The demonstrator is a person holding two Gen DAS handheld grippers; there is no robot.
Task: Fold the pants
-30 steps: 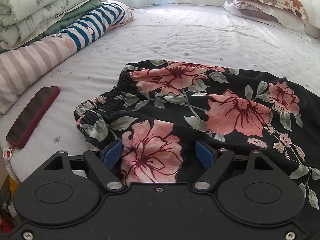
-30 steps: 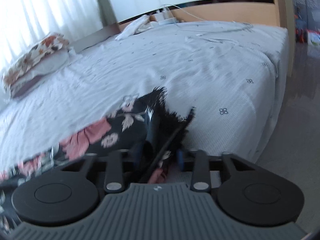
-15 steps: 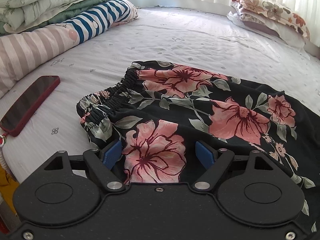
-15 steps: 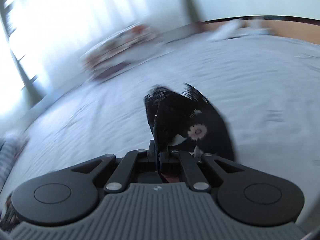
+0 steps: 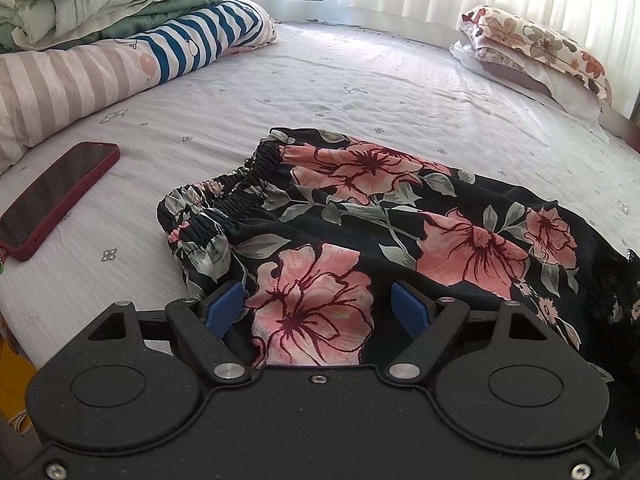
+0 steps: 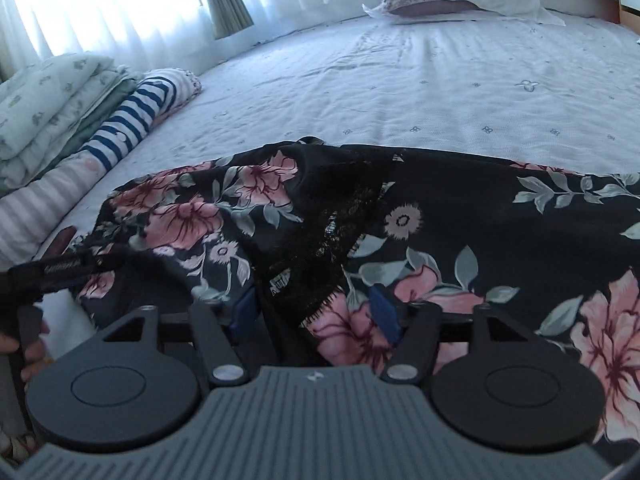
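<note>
Black pants with pink flowers (image 5: pixel 380 216) lie on the bed, elastic waistband (image 5: pixel 236 184) toward the left. My left gripper (image 5: pixel 320 304) is open, its blue pads either side of the near waist corner, over the fabric. In the right wrist view the pants (image 6: pixel 460 216) lie spread, with a black lace hem (image 6: pixel 332 240) folded over onto them. My right gripper (image 6: pixel 316 312) is open over that lace hem, with the fabric lying between its blue pads.
A red phone (image 5: pixel 56 196) lies on the grey sheet (image 5: pixel 360 80) left of the pants. Folded quilts and a striped bolster (image 5: pixel 120 40) line the left side. Floral pillows (image 5: pixel 536 52) sit at the far right. The left gripper's handle (image 6: pixel 48 276) shows at the right view's left edge.
My right gripper shut on the hem, swung it up and over toward the waist, then opened, leaving the lace hem on the pants. The left gripper shifted only slightly, staying open.
</note>
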